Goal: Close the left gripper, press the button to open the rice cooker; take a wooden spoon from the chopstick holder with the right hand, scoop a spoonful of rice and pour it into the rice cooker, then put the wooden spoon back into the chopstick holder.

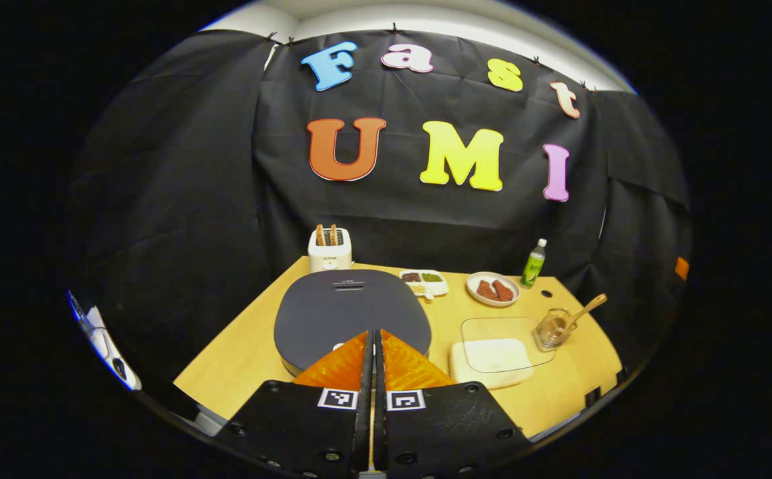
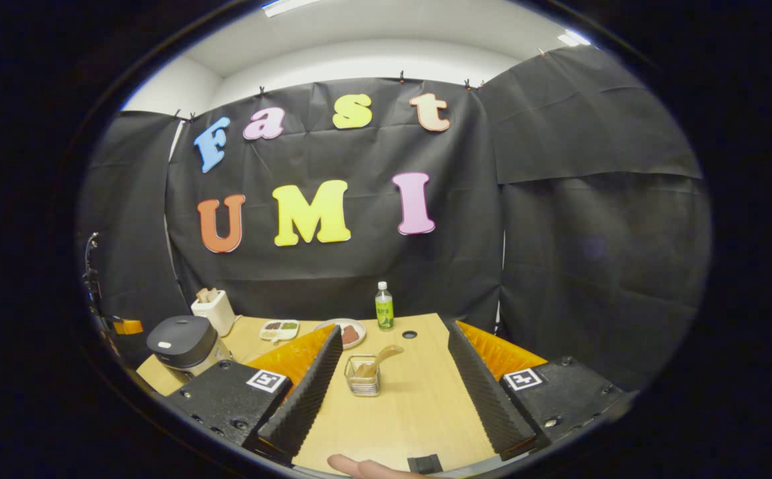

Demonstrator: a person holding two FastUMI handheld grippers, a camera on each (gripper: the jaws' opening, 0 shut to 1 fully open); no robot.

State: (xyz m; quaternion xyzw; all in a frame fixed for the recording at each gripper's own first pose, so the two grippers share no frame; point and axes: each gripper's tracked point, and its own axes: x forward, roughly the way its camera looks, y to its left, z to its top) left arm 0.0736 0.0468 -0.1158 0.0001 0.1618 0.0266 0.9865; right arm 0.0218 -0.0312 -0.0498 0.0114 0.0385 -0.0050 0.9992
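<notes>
The dark rice cooker [image 1: 351,313] sits with its lid down right in front of my left gripper [image 1: 374,334], which is shut with nothing in it, its tips just above the cooker's front edge. The cooker [image 2: 184,344] also appears at the left in the right gripper view. A clear chopstick holder [image 2: 363,376] holds a wooden spoon [image 2: 383,356] leaning right; it stands between the fingers of my right gripper [image 2: 389,329], which is open and short of it. In the left gripper view the holder [image 1: 552,328] and spoon [image 1: 584,311] are at the right. A box of white rice [image 1: 490,363] lies beside the cooker, a clear lid [image 1: 506,342] resting across it.
A white toaster [image 1: 330,250] stands behind the cooker. A divided dish of beans [image 1: 423,281], a plate of meat [image 1: 493,289] and a green bottle [image 1: 533,264] line the back of the wooden table [image 1: 239,352]. A fingertip [image 2: 359,467] shows at the bottom of the right gripper view.
</notes>
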